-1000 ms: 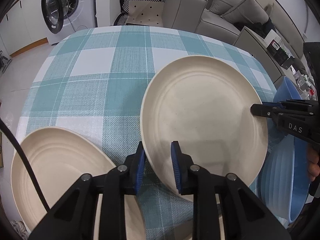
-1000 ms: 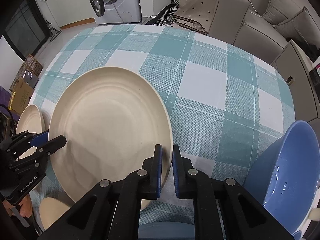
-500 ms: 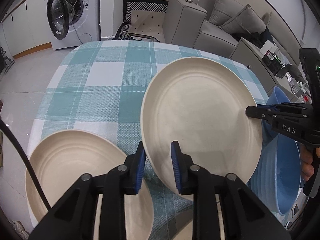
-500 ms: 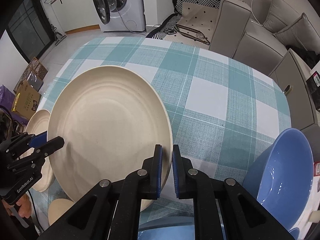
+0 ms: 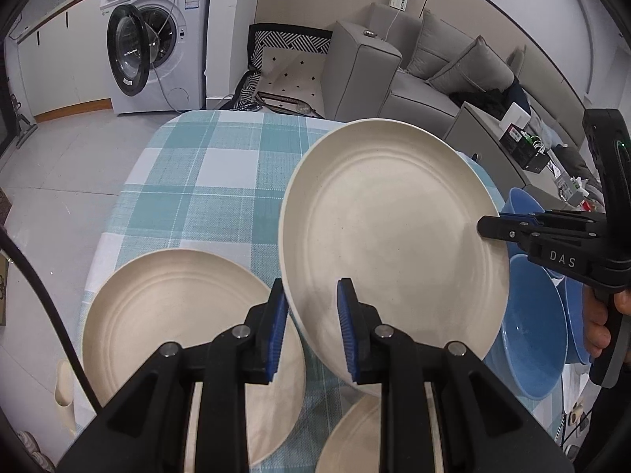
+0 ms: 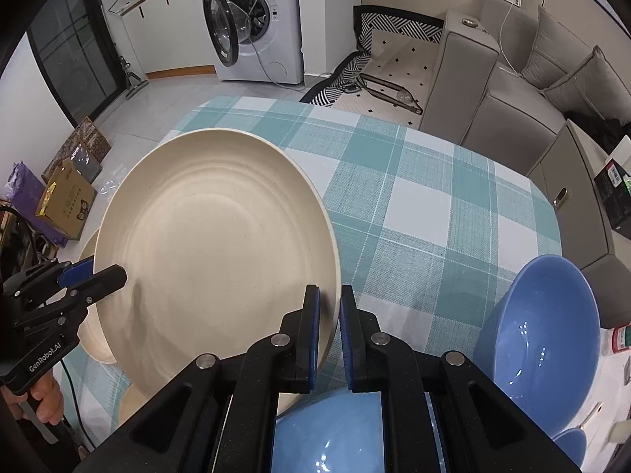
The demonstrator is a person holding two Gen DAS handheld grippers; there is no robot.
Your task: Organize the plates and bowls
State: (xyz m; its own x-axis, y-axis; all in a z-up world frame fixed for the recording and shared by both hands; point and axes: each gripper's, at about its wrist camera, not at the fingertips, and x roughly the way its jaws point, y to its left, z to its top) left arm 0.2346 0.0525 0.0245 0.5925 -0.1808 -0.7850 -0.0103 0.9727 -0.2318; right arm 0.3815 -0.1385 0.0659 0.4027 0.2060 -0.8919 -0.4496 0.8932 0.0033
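Plate work here: I have a large round cream plate with ridged rings (image 5: pixel 390 232) gripped from both sides and held off the table with the teal-and-white checked tablecloth (image 5: pixel 221 181). My left gripper (image 5: pixel 311 329) has its blue pads clamped on the plate's near rim. My right gripper (image 6: pixel 327 325) is clenched on the opposite edge, the rim pinched thin between its pads. In the left wrist view the right gripper reaches in from the right side and meets the plate's edge.

Below the lifted plate I see a second cream ridged plate (image 5: pixel 177 327) lying flat on the cloth to its left, and part of a third cream plate (image 5: pixel 351 437) at the bottom edge. To the right sit glossy blue bowls (image 6: pixel 540 339), the nearest one (image 6: pixel 327 433) directly under my right gripper. A white washing machine with its door open (image 5: pixel 146 43) and a grey sofa (image 5: pixel 414 75) stand beyond the table.
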